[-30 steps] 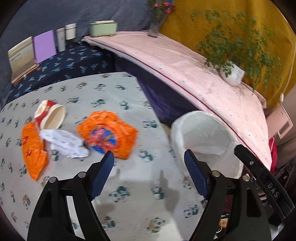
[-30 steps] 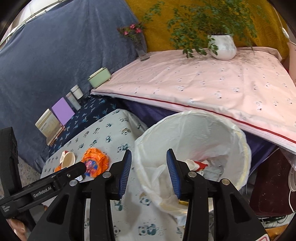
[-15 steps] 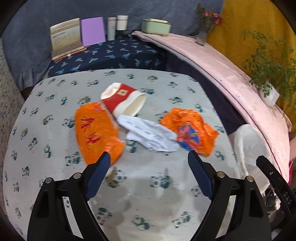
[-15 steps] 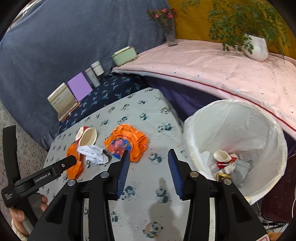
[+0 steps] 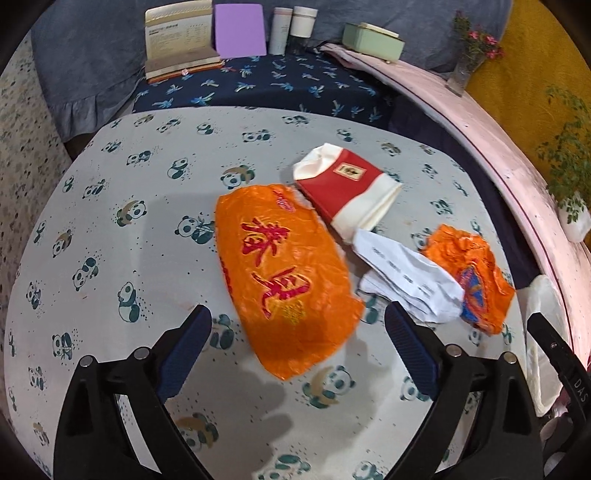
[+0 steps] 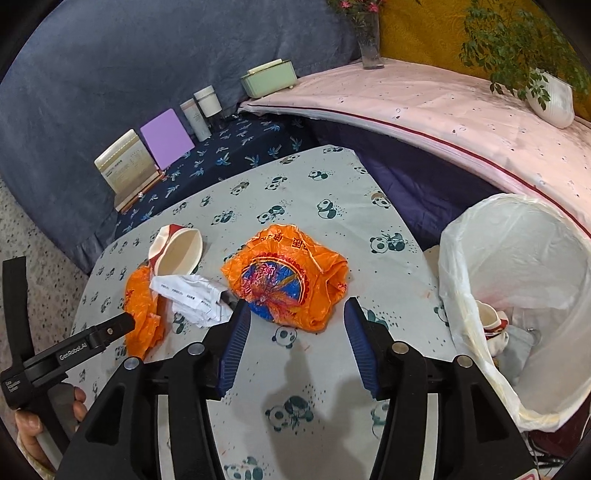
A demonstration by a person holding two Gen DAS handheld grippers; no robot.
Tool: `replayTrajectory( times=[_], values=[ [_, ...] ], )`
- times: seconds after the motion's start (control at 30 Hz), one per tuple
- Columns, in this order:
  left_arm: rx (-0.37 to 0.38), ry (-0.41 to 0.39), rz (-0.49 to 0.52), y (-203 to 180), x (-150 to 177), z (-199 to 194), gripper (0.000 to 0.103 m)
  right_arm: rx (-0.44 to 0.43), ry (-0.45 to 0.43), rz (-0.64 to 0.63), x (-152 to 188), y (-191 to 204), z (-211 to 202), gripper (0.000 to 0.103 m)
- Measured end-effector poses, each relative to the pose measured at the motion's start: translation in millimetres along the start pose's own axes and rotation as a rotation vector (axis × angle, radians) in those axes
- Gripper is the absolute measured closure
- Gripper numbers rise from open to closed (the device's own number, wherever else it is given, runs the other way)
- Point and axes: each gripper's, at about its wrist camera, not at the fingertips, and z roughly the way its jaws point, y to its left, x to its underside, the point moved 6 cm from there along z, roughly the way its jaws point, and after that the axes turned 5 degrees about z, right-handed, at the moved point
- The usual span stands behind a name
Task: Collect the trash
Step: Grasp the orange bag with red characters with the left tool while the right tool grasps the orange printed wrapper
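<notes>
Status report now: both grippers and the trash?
Left gripper open, empty, over flat orange wrapper. Right gripper open, facing crumpled orange wrapper. Nothing blocking.

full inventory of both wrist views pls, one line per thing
wrappers: 2, orange, on the table; second one crumpled
paper cup: 1, red and white, crushed, on its side by the flat wrapper
paper: 1, white, crumpled, between the wrappers
bin: 1, white liner, right of the table, cup and other trash inside
table: 1, panda-print cloth
books: 2, cream and purple, back shelf
jars: 2, white, beside the books
box: 1, pale green, back ledge
vase: 1, glass, pink flowers
plant: 1, white pot, pink ledge
left gripper: jaws open, over the flat wrapper
right gripper: jaws open, near the crumpled wrapper
</notes>
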Motion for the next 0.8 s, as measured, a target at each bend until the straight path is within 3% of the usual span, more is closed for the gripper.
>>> replayTrajectory(
  times=[0.4, 0.67, 0.73, 0.77, 0.8],
  values=[
    [0.031, 0.057, -0.05, 14, -5, 40, 0.014, 0.038, 0.043, 0.029, -15, -12, 49, 0.051],
    [0.076, 0.056, -0.007, 2, -4, 34, 0.054, 0.044, 0.076, 0.025, -11, -10, 69, 0.053],
    [0.081, 0.055, -0.006, -1, -2, 32, 0.065, 0.058, 0.078, 0.012, -6, -9, 70, 0.066],
    [0.079, 0.054, -0.004, -2, -1, 31, 0.066, 0.064, 0.082, 0.003, -5, -9, 70, 0.078],
    [0.079, 0.053, -0.004, -3, -1, 30, 0.07, 0.061, 0.084, 0.001, -3, -9, 69, 0.08]
  ],
)
